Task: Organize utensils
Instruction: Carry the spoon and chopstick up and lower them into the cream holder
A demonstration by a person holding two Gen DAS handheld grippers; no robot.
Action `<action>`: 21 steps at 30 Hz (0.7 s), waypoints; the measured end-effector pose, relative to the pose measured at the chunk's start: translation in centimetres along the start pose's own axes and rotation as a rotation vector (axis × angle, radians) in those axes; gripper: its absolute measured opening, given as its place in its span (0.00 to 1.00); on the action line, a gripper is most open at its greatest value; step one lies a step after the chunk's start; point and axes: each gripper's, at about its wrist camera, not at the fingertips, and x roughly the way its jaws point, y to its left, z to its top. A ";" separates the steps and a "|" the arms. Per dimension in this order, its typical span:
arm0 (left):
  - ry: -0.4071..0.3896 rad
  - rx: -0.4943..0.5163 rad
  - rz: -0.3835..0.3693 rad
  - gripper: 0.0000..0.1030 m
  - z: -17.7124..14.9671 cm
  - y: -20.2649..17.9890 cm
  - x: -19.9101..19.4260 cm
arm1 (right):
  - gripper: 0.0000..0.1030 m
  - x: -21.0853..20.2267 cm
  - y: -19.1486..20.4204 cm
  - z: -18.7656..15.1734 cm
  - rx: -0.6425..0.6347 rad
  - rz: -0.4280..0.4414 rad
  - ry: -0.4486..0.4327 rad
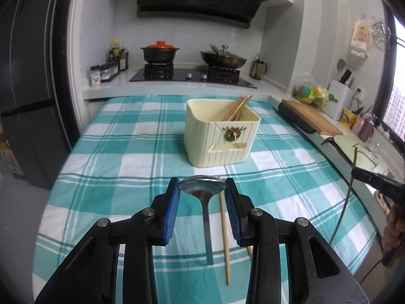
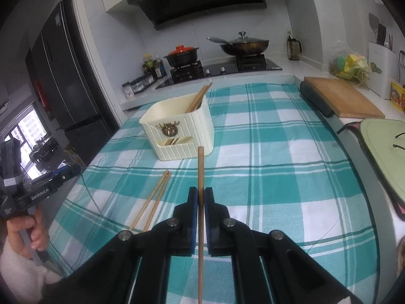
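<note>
Steel spoon (image 1: 201, 187) sits bowl-first between your left gripper's (image 1: 201, 190) blue pads, above the checked teal tablecloth (image 1: 114, 152); the cream ribbed utensil box (image 1: 220, 136) stands ahead. Your right gripper (image 2: 200, 197) is clamped on one wooden chopstick (image 2: 200, 177), two loose chopsticks (image 2: 154, 197) lying left of it.

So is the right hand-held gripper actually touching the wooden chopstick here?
Touching. In the right wrist view the right hand-held gripper has its blue pads pressed against both sides of the chopstick, which runs straight between them with no gap showing.

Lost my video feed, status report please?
Left gripper shut on spoon. Right gripper shut on chopstick. Cream holder ahead, path open. Two chopsticks on cloth.
</note>
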 end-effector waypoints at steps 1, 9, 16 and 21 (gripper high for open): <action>-0.011 0.000 -0.003 0.35 0.0 -0.1 -0.5 | 0.05 -0.7 0.3 -0.1 -0.006 0.001 -0.021; -0.042 0.008 -0.016 0.35 0.3 -1.0 -2.7 | 0.05 -4.4 2.4 -0.2 -0.042 -0.004 -0.172; -0.040 0.015 0.002 0.35 0.3 -1.2 -3.1 | 0.05 -5.4 3.1 0.4 -0.050 0.005 -0.213; -0.038 0.021 0.020 0.35 0.2 -1.2 -3.0 | 0.05 -5.6 3.5 0.7 -0.064 0.008 -0.223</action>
